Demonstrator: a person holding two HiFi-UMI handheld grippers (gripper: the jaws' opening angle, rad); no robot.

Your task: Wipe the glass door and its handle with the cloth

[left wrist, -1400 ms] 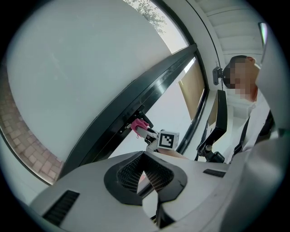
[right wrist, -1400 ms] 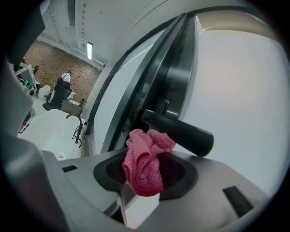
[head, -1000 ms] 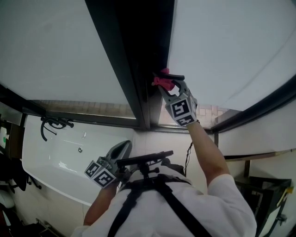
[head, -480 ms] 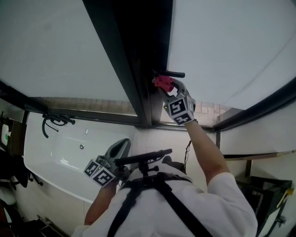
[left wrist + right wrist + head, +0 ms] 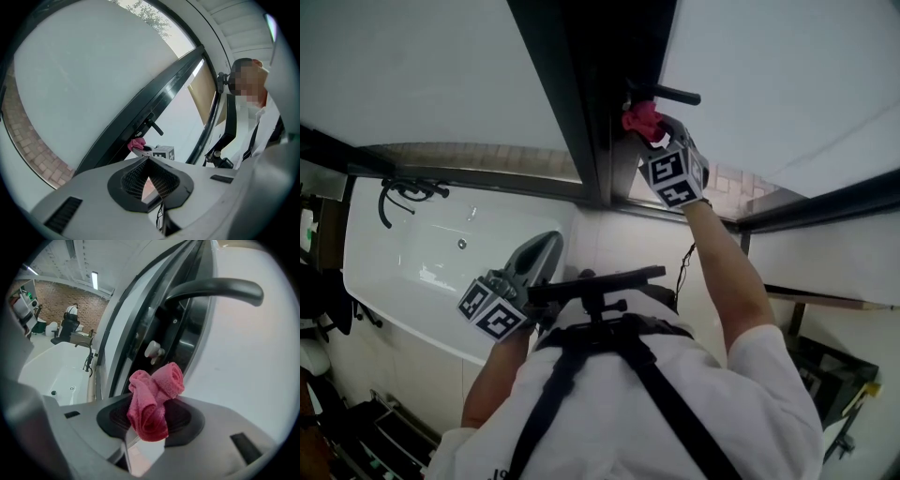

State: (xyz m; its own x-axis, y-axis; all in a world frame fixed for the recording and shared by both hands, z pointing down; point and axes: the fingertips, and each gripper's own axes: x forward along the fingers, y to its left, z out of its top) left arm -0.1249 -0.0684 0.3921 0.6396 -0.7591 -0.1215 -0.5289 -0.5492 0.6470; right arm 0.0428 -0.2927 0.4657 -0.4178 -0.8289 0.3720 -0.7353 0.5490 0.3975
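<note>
One cloth (image 5: 152, 401) is clamped in the right gripper's (image 5: 654, 136) jaws, arm stretched far up to the one handle (image 5: 211, 287) (just beside it), while the left gripper (image 5: 534, 267) rests near the waist, jaws together.

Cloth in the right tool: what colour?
The cloth is plain pink, no pattern; it shows best in the right gripper view.

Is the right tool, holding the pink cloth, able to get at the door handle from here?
Probably yes. The right tool holds the pink cloth close by the black handle, and nothing visible stands between them; contact can't be judged.
</note>
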